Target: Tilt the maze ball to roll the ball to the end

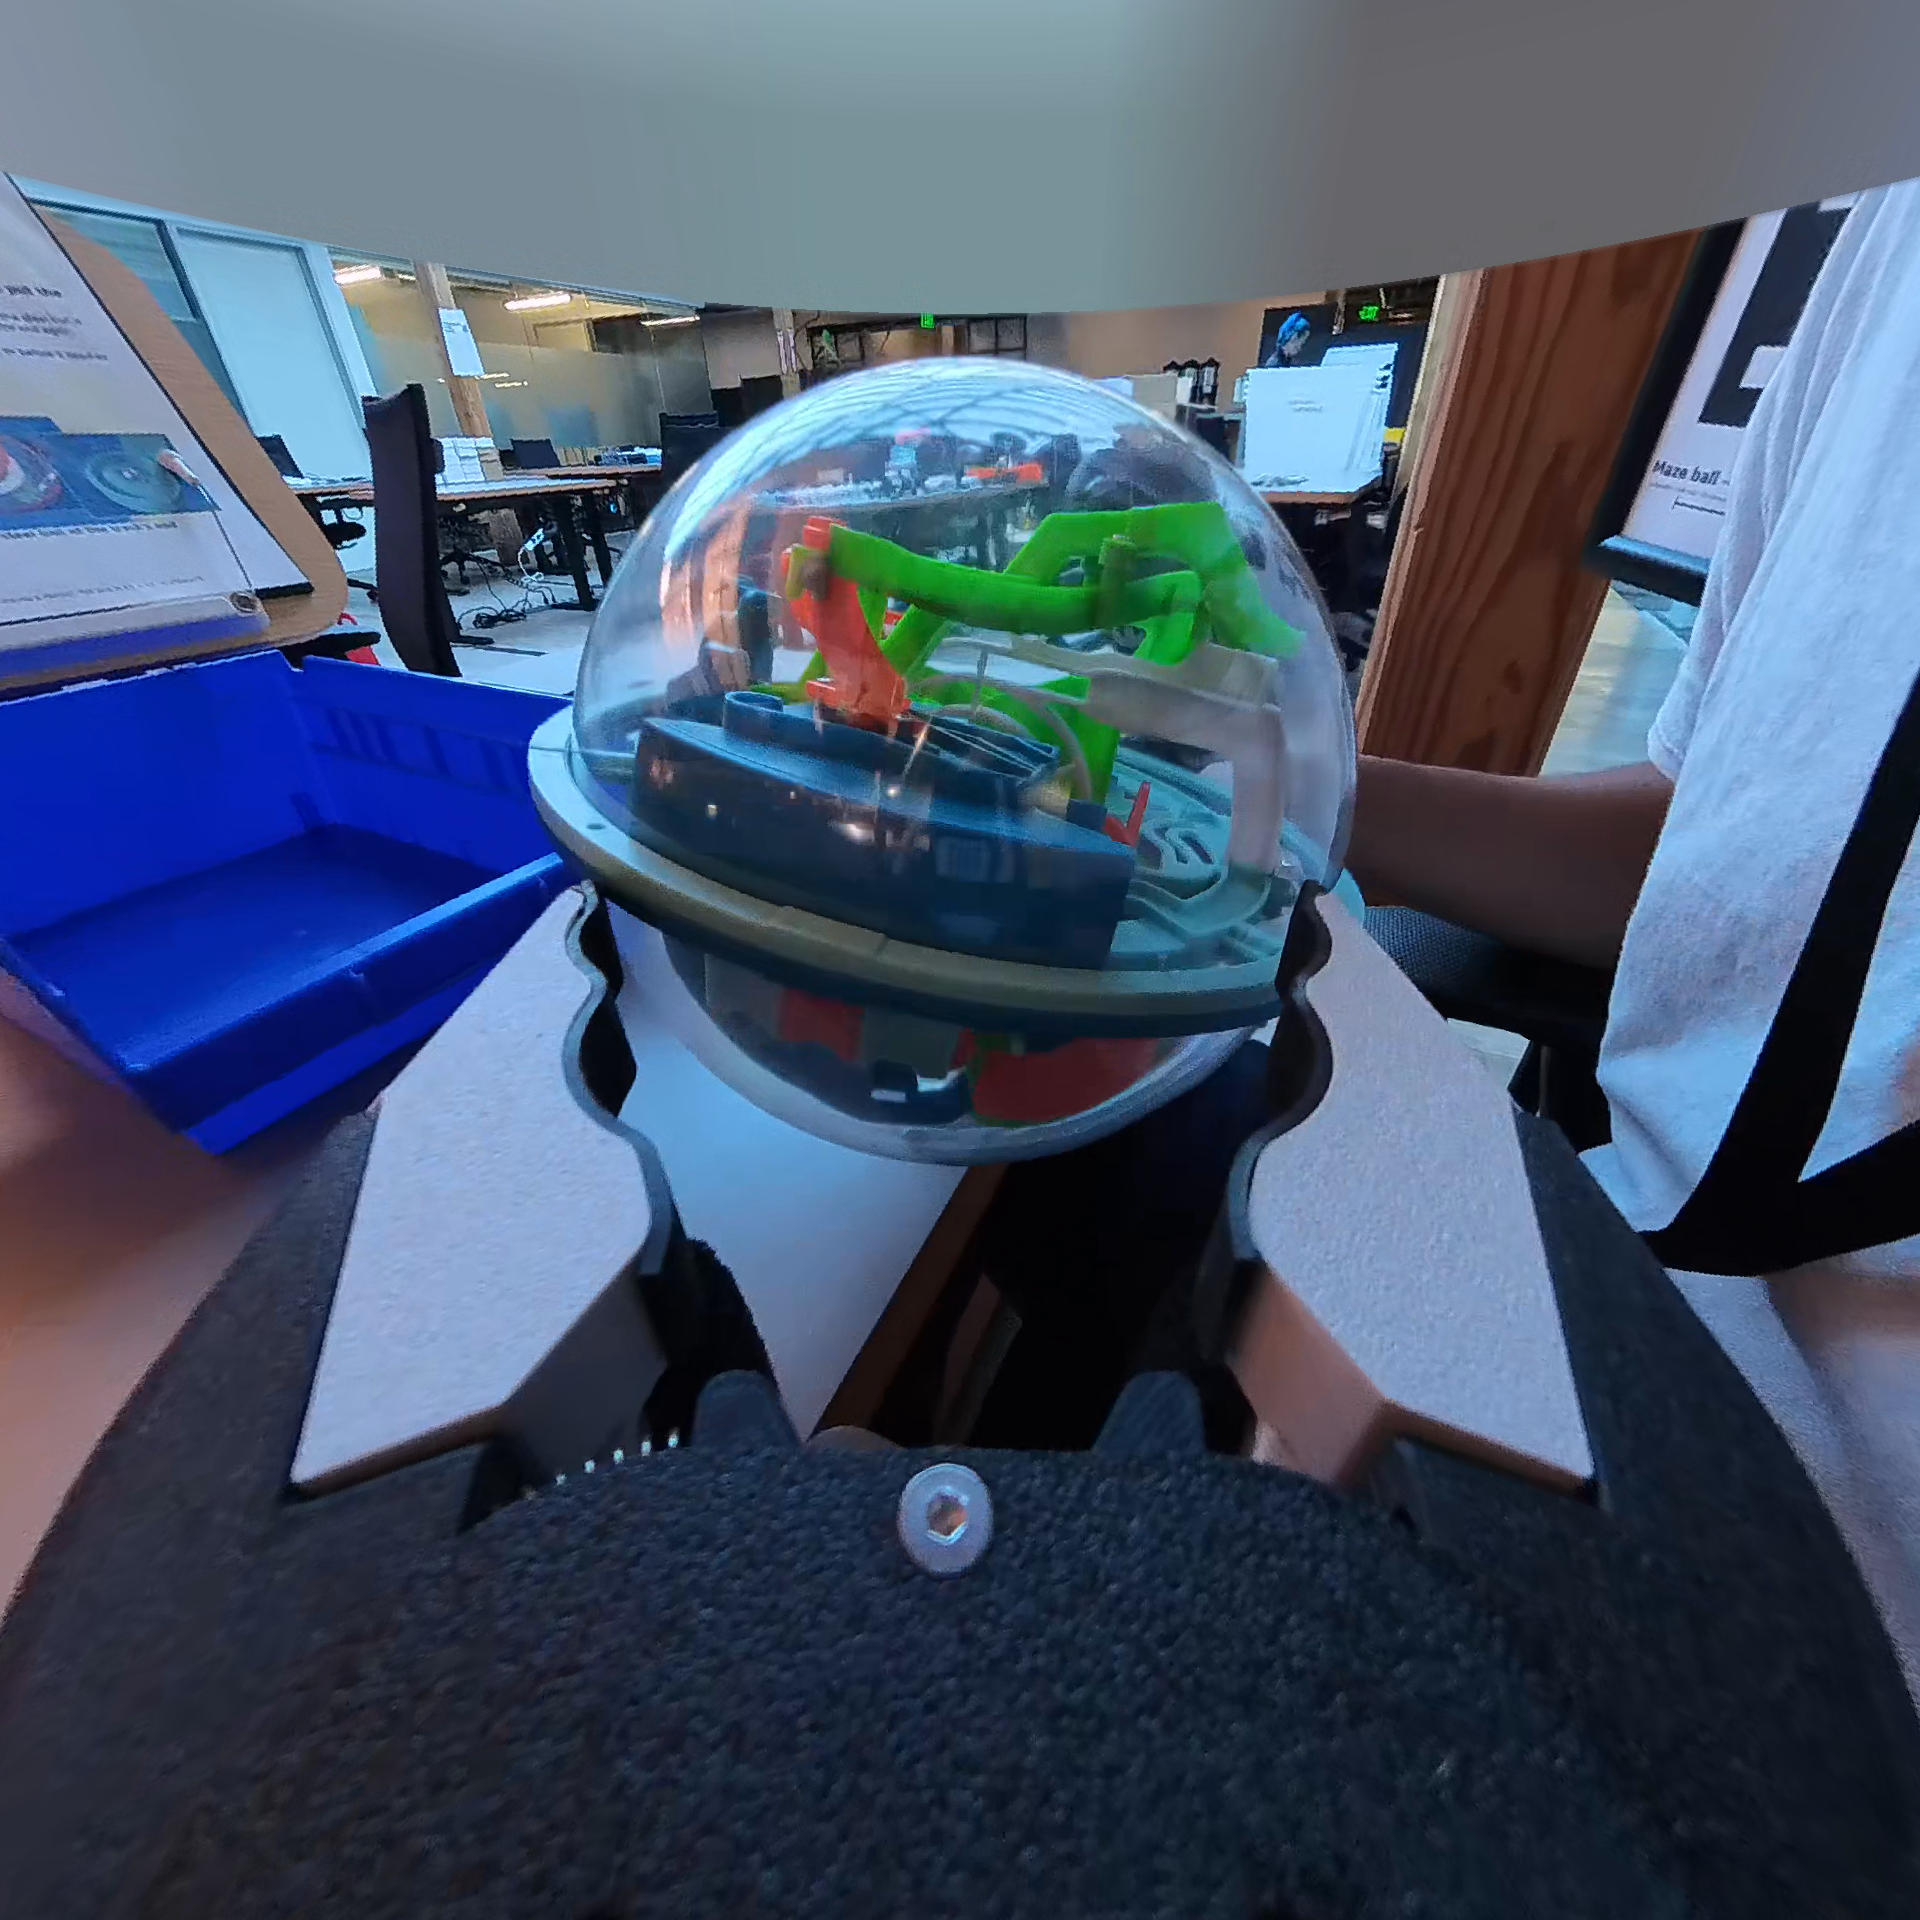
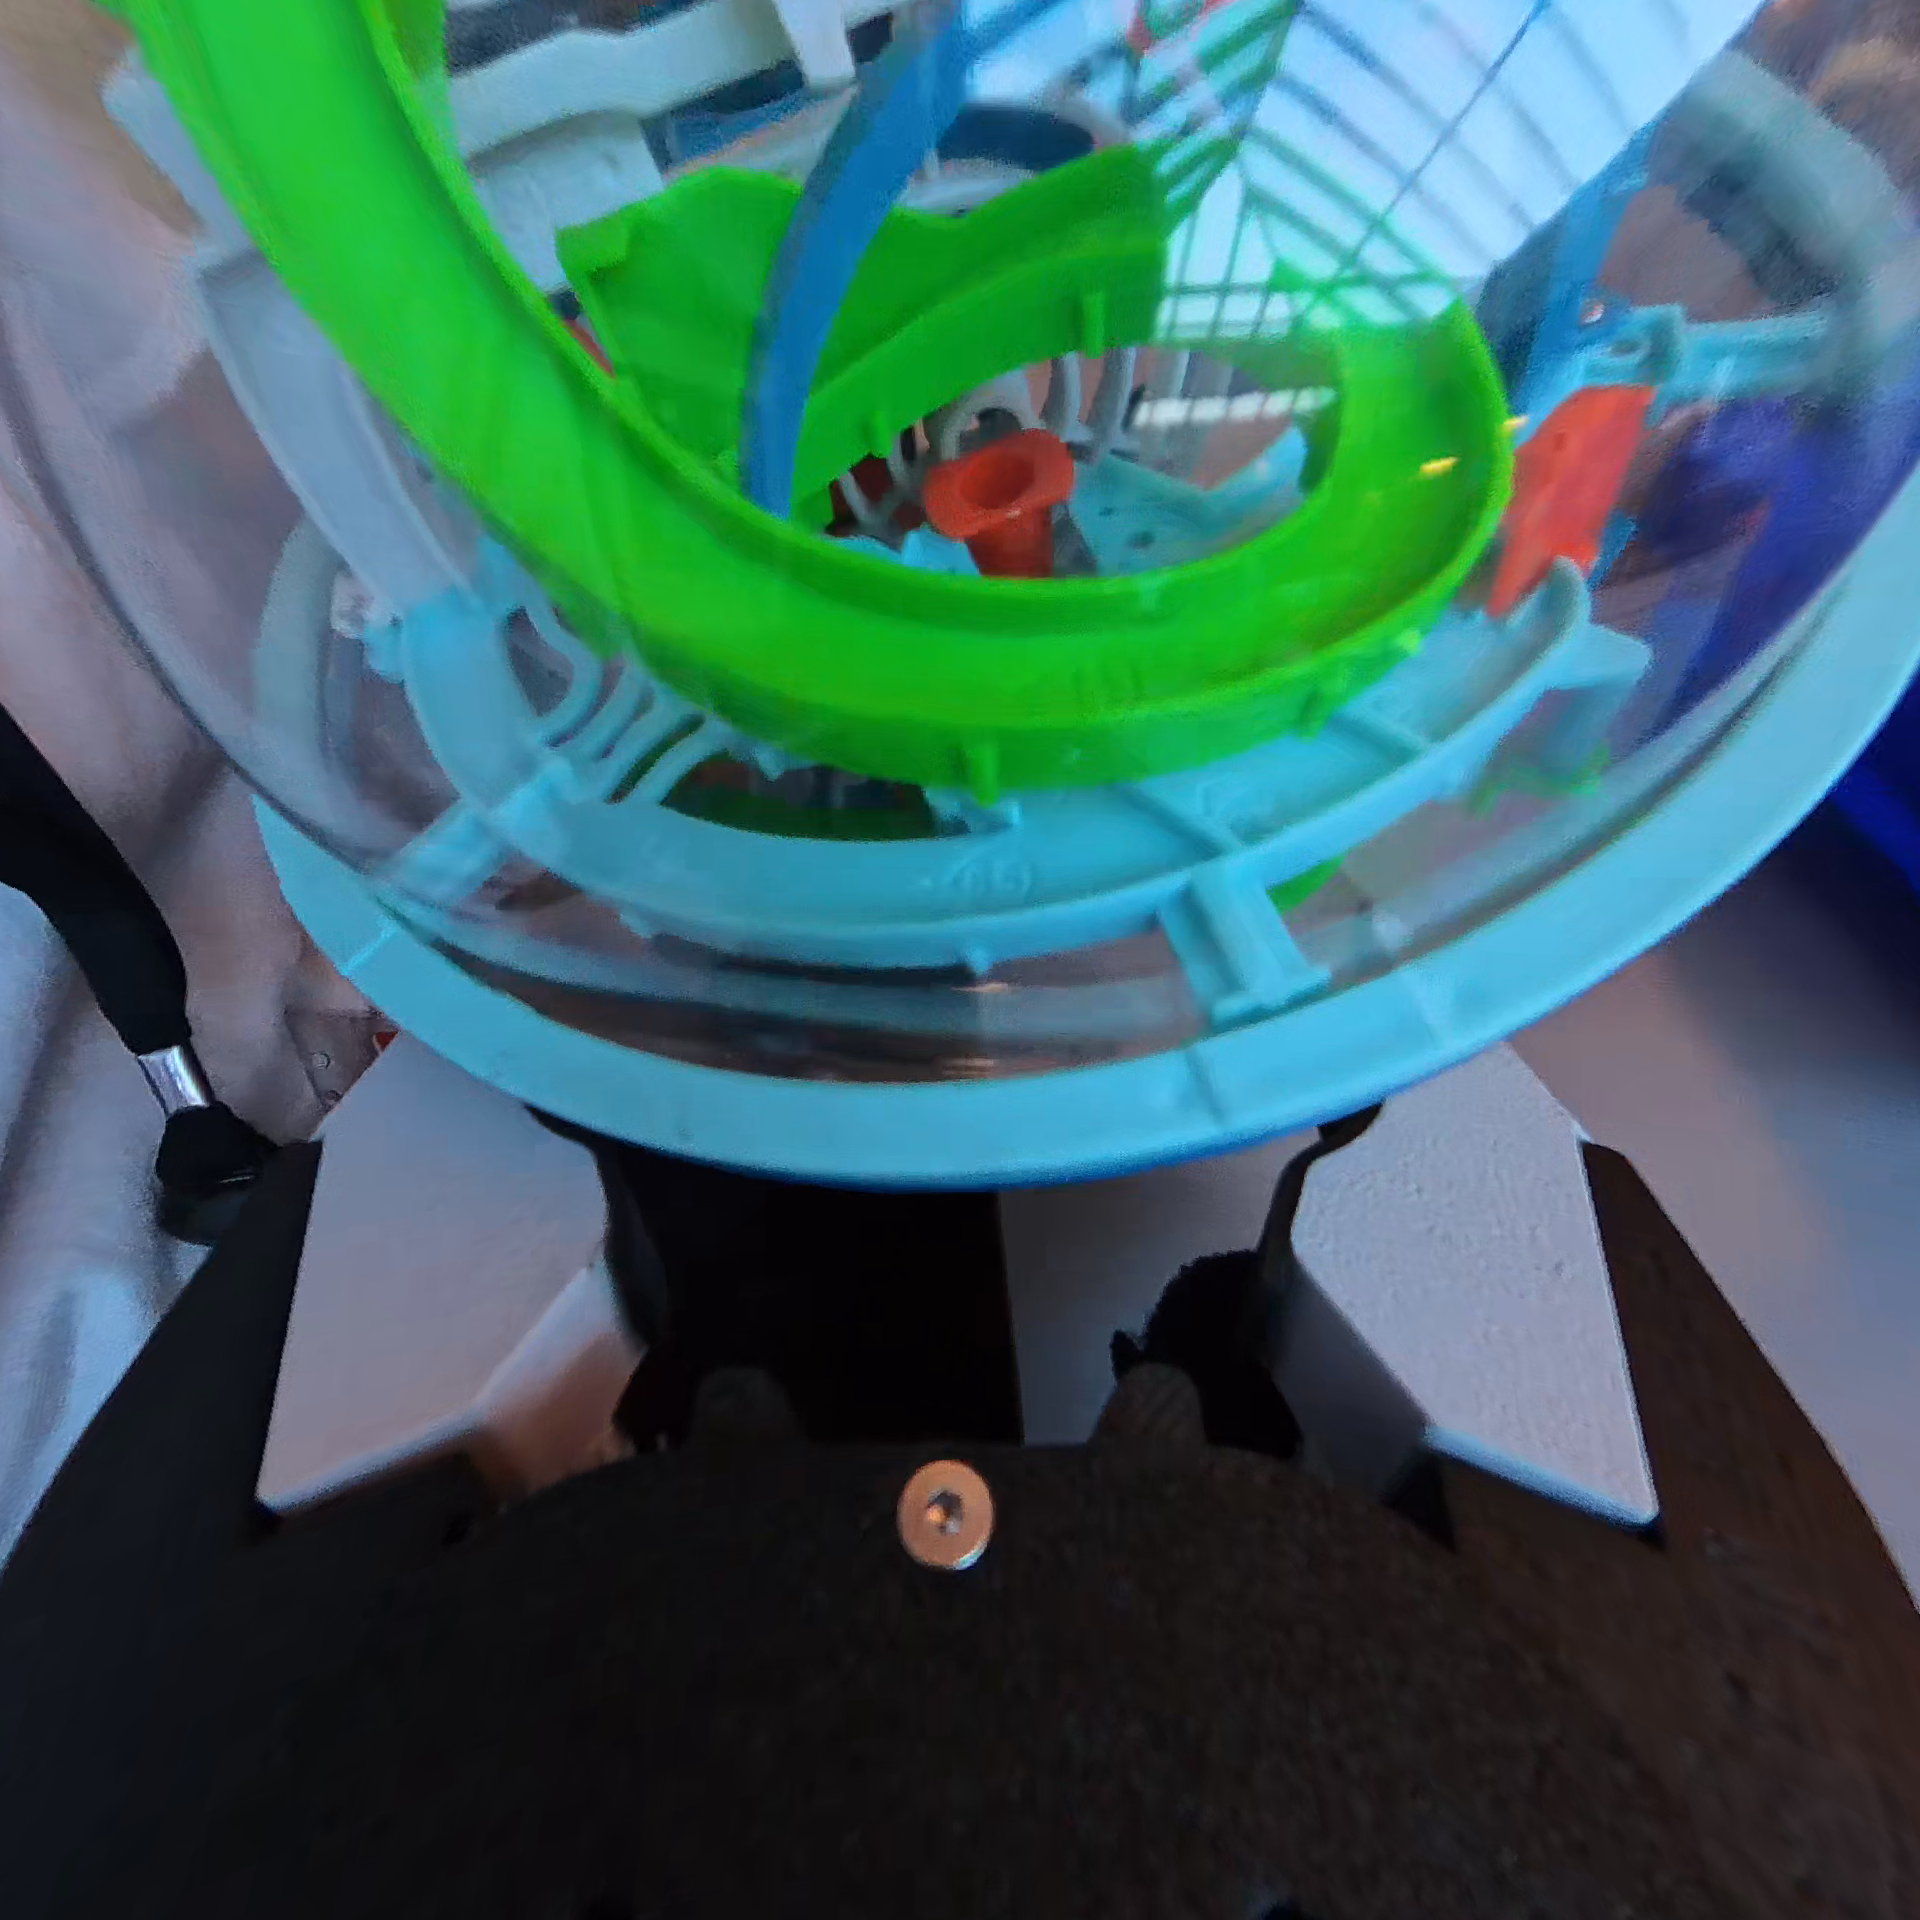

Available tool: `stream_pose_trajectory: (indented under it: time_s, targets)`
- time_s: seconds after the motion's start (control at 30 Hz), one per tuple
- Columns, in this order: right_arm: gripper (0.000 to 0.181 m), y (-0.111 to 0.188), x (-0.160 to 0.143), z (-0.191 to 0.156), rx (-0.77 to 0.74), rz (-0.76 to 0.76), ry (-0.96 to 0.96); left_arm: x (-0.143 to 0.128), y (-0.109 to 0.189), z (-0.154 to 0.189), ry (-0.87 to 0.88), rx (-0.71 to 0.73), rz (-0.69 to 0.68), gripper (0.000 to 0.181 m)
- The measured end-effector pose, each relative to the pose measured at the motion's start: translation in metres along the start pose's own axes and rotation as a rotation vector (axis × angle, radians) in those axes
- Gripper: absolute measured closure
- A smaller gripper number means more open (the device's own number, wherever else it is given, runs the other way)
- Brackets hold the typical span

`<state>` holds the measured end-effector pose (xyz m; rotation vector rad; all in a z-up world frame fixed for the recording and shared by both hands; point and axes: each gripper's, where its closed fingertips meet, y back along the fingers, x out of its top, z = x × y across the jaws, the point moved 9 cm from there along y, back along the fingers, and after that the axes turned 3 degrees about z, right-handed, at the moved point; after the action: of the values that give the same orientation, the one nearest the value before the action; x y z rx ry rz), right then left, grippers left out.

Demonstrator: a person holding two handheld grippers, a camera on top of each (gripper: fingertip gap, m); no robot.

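grip, left: left hand-held gripper (image 1: 940, 956) spread wide, fingers bracketing the maze ball (image 1: 961, 748) under its ring (image 1: 727, 925); looks like cradling contact at both fingers, firm squeeze not confirmable.
grip, right: right hand-held gripper (image 2: 956, 1153) also spread, ring edge sitting across the finger gap; contact likely, clamp cannot tell.
location: maze ball held up off the bench (image 1: 748, 1174), just right of the blue bin (image 1: 239, 914), in front of a person's white shirt (image 1: 1787, 727).
small ball: not findable in either view; blurred tracks.
technique: tilt slowly, small angles, both sides moving together; keep ring seated in both finger gaps so the globe cannot slip or spin.
orientation: clear dome up, ring plane tipped, left side higher than the right side in left wrist view.
long axis: none really, round; pole axis leaning slightly off vertical.
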<state>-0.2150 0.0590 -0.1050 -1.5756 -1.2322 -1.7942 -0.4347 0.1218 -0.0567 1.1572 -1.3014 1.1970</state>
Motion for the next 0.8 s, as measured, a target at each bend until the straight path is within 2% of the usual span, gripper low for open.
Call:
stream_pose_trajectory:
  time_s: [0.4,0.8]
  targets:
    - [0.039,-0.004,0.000,-0.010,0.003,-0.009,-0.006,0.000,0.007,0.006,0.000,-0.003,0.000,0.058]
    - [0.039,0.003,-0.002,-0.005,-0.023,0.042,-0.071,-0.020,0.006,-0.006,0.157,-0.015,0.025,0.058]
